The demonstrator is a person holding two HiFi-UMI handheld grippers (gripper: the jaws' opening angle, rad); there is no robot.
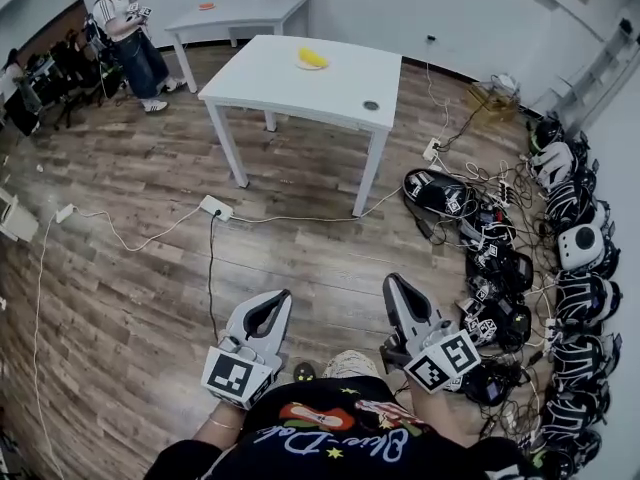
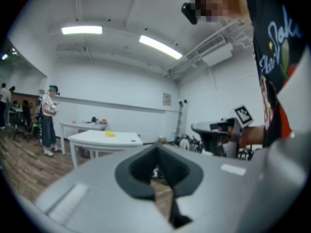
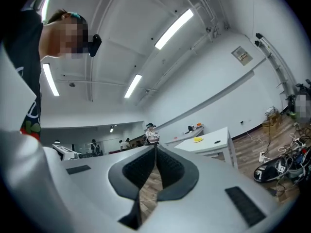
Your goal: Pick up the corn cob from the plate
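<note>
The yellow corn cob [image 1: 312, 58] lies on a plate on the far side of a white table [image 1: 300, 88], well away from me. It shows as a small yellow shape in the left gripper view [image 2: 111, 134] and the right gripper view [image 3: 198, 140]. My left gripper [image 1: 283, 294] and right gripper [image 1: 393, 279] are held side by side close to my body over the wooden floor, pointing towards the table. Both are shut with nothing between the jaws. The tips meet in the left gripper's [image 2: 156, 144] and the right gripper's [image 3: 155, 147] own views.
A small dark disc [image 1: 371, 105] sits on the table's near right corner. A second table [image 1: 240, 10] stands behind, with a person [image 1: 125, 28] at the back left. Cables, a power strip [image 1: 215, 207] and piled gear [image 1: 560, 268] line the floor at the right.
</note>
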